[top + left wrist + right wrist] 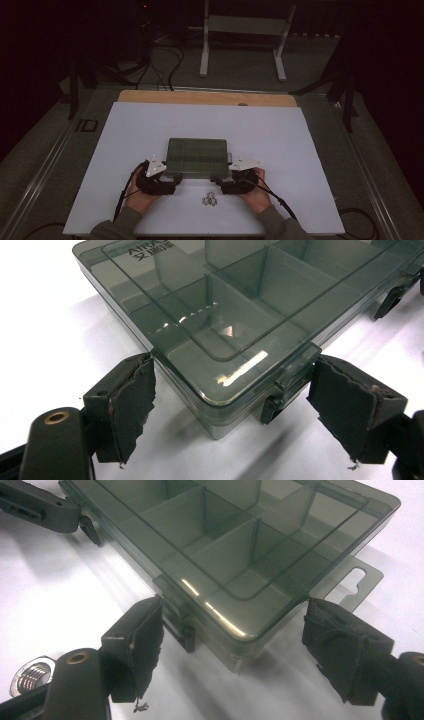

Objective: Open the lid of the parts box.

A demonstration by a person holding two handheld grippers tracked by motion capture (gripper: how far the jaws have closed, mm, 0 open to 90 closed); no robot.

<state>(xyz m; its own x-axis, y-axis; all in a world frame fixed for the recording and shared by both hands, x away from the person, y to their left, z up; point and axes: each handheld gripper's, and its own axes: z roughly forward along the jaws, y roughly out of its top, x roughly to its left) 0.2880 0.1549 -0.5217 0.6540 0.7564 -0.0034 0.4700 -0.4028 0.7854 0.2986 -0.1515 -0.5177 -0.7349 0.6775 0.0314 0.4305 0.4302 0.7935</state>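
Jaws are standing open on both my grippers, each pair straddling a near corner of the smoky plastic box (198,157) without pressing it. I am holding the left gripper (170,176) at the box's near left corner and the right gripper (225,179) at its near right corner, beside the latches (282,390). The box is lying flat and closed on the white sheet (125,145). I am judging that squeezing unevenly could skid or twist the box, since my pads (145,640) are worn and ragged, and they could slip off a latch. The right gripper view is showing a steel nut (31,676) just in front of the box, plus its hang tab (357,582); the left gripper view is showing raised lettering (149,249) on the lid.
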